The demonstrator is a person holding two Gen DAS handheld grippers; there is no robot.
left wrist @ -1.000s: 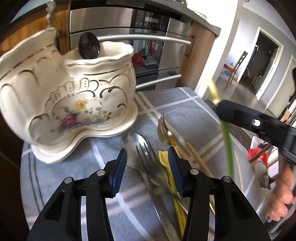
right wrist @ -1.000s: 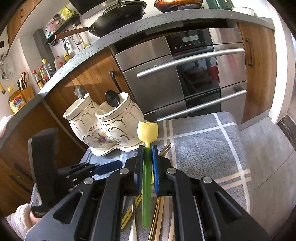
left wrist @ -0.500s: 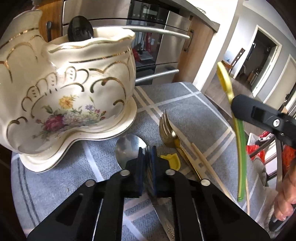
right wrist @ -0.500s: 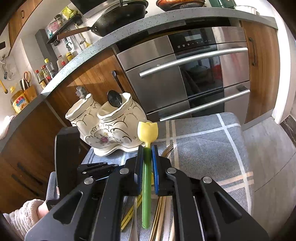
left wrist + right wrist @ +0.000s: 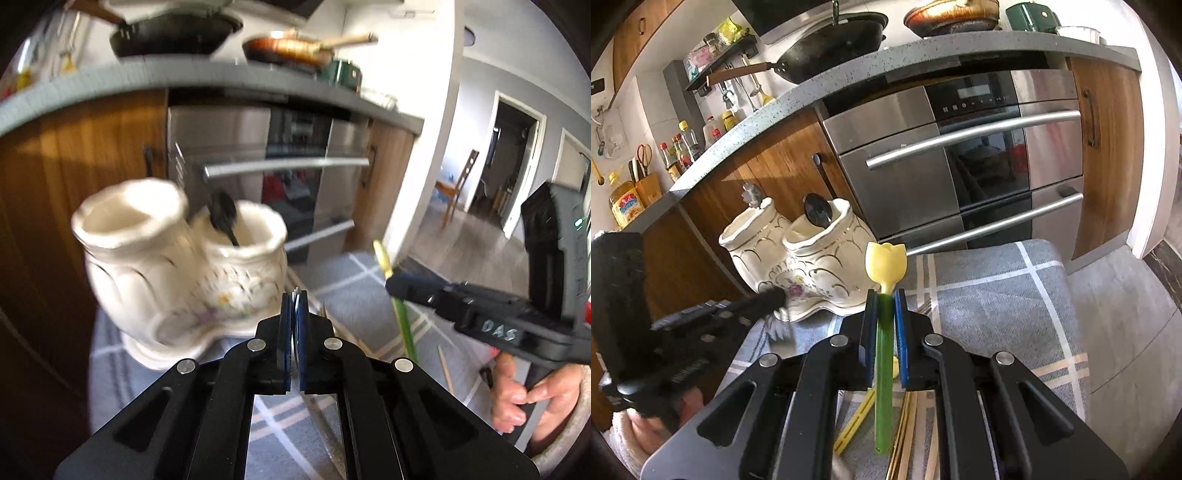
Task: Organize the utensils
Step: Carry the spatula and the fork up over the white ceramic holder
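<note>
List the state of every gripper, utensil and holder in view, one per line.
left gripper: shut on a thin metal utensil, raised near the holder; which utensil cannot be told.
right gripper: shut on the tulip spoon.
tulip spoon: held off the cloth, yellow head forward.
ceramic holder: upright on the cloth, two compartments.
black spoon: standing in the holder's right compartment.
oven door: shut.

Cream ceramic utensil holder (image 5: 798, 258) with two gilt-trimmed compartments, upright on the bench; a black spoon (image 5: 818, 216) stands in its right compartment. Tulip-headed utensil (image 5: 885, 295), yellow head, green handle, held upright. Yellow utensil (image 5: 855, 421) and gold cutlery (image 5: 905, 424) lie flat.
</note>
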